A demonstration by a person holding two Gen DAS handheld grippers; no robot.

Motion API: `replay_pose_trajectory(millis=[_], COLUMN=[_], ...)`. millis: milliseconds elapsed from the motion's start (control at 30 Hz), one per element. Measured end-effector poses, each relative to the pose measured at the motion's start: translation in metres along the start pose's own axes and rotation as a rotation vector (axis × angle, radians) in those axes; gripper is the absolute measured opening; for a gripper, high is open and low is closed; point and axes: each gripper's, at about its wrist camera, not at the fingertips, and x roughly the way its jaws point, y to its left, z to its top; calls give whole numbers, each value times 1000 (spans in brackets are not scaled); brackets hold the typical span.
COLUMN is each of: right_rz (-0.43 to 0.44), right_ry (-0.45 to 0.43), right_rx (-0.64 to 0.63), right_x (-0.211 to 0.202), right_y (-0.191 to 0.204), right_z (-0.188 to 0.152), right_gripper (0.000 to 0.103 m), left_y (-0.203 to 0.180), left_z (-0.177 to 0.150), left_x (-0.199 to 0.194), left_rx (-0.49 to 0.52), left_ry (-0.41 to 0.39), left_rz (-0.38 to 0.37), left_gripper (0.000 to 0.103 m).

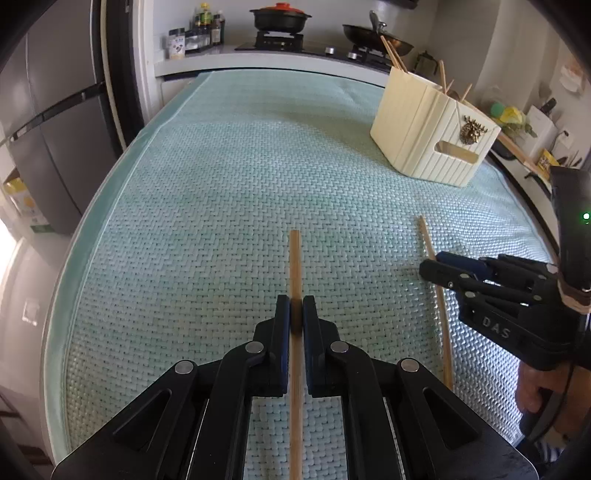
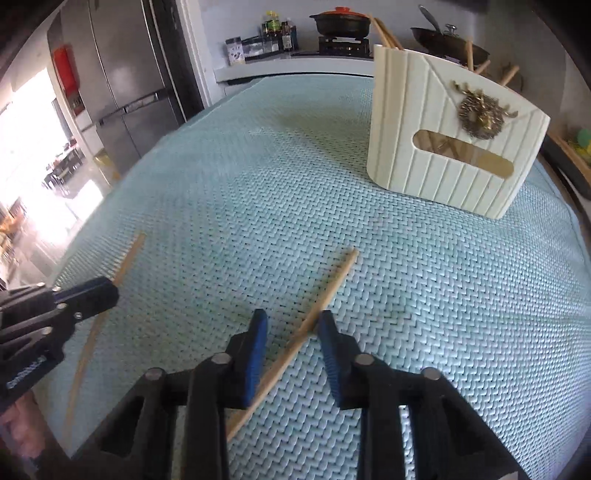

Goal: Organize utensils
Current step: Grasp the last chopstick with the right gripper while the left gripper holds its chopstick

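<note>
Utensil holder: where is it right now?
The cream utensil holder stands upright at the far right of the green mat, beyond both chopsticks, with the stove behind it.

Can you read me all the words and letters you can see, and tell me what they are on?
"DAS": raised letters on the black body of the right gripper, seen from the left wrist.
Labels on the bottles and jars by the stove: too small to read.
Raised lettering on the left gripper, seen from the right wrist: too blurred to read.
</note>
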Motion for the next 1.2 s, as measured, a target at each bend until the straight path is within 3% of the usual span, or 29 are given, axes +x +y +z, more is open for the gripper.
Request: replay_pose_trajectory(millis=[133, 267, 400, 600, 767, 800, 867, 900, 933, 1200], right_rz=[-19, 13, -22, -148, -119, -101, -75, -67, -64, -68], right_ry=[-2, -19, -16, 47, 46, 30, 9, -3, -16, -6], right_rx=[9, 22, 33, 71, 126, 139, 158, 165, 171, 132], right_x=[-4, -24, -45, -60, -69, -71, -77, -79, -82, -99], right_y=[-4, -31, -75, -155, -191, -194, -200, -200, -201, -189], right_z=[0, -5, -15, -51, -72, -75, -86, -89, -92, -121], right_gripper=[7, 7, 7, 7, 8, 9, 23, 35, 39, 39], left_y=[0, -4, -15, -39, -52, -52, -51, -50, -49, -46], left_z=[-4, -2, 0, 1, 0, 0, -3, -4, -5, -3], left_x=[-4, -4, 0, 14, 27, 27, 25, 22, 18, 9], left_rx=[-2, -6, -9, 23, 72, 73, 74, 76, 79, 130], left_ry=[-2, 0, 5, 22, 43, 48, 57, 53, 45, 72], left_rz=[-9, -30, -55, -65, -24, -23, -29, -32, -35, -43], left_gripper=[5, 5, 5, 5, 6, 8, 25, 41, 51, 55])
